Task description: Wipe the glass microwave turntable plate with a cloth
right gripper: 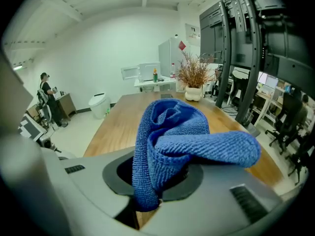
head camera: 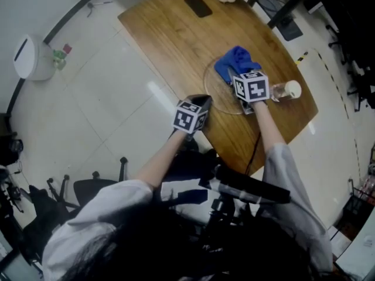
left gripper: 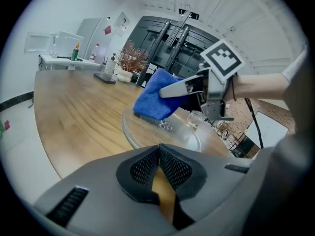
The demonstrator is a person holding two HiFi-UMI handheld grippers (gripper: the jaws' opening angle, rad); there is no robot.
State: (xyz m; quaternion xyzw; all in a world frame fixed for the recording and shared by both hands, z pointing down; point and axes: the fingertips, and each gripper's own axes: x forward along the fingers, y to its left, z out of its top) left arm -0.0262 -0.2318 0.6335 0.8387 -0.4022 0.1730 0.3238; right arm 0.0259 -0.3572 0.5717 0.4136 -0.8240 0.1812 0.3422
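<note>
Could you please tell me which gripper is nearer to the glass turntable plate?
Right. The right gripper is above the plate, holding the blue cloth over it; the left gripper, shut and empty, sits short of the plate's near rim.

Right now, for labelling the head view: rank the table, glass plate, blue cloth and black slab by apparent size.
1. table
2. glass plate
3. blue cloth
4. black slab, lying farther away
</note>
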